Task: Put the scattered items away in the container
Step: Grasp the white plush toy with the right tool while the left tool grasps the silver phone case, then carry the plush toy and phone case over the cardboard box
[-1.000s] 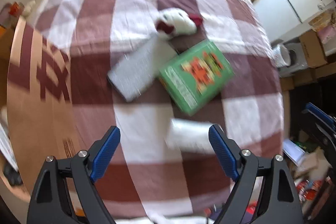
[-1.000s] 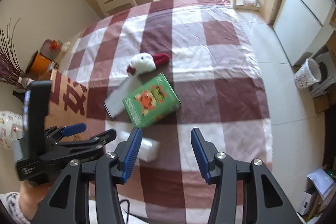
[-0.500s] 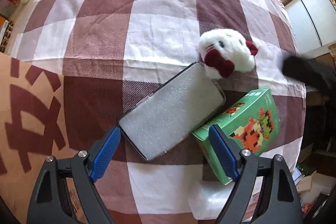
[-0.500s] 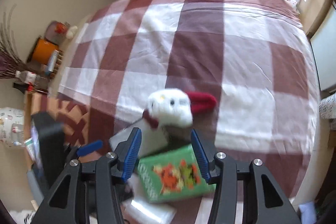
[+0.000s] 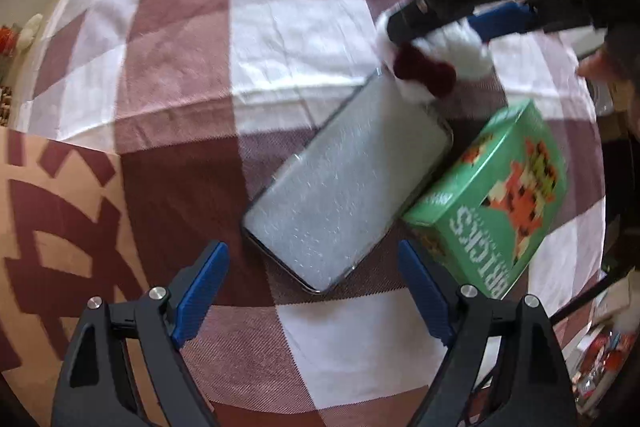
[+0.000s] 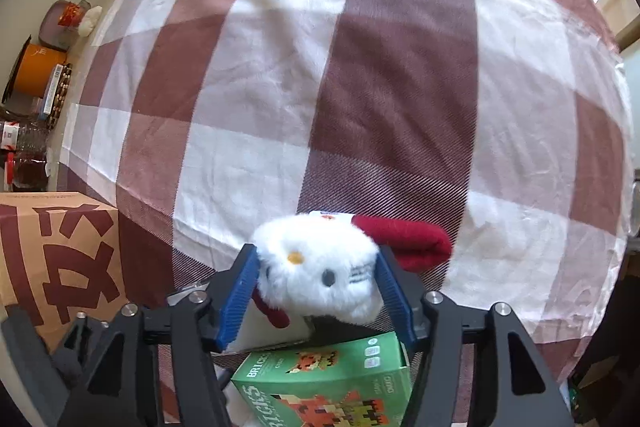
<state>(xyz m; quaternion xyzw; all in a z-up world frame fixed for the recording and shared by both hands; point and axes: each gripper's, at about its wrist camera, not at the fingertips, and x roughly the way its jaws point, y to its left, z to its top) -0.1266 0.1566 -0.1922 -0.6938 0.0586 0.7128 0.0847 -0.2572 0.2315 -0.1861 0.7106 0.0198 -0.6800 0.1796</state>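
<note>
The right tongs (image 6: 314, 289) sit with their blue pads on either side of the white plush toy (image 6: 320, 267), pressed into its fur, so they are grasping it by the head. The toy's dark red bow is half hidden behind the left pad, and its red limb (image 6: 416, 241) sticks out past the right one. Whether the toy rests on the checked cloth (image 6: 400, 87) or is lifted off it cannot be told.

Just below the right tongs lies the green bricks box (image 6: 332, 387), its lower edge cut off by the frame.

The left tongs (image 5: 312, 291) are spread wide and released, gripping nothing. Straight ahead of them lies the flat silver case (image 5: 348, 187), its far corner covered by the toy (image 5: 436, 67) and its right side touching the green box (image 5: 500, 203). In the left wrist view the right tongs are a dark blur over the toy.

To the left of both tongs stands the cardboard box (image 6: 56, 259) with red characters; its opening is out of view.
</note>
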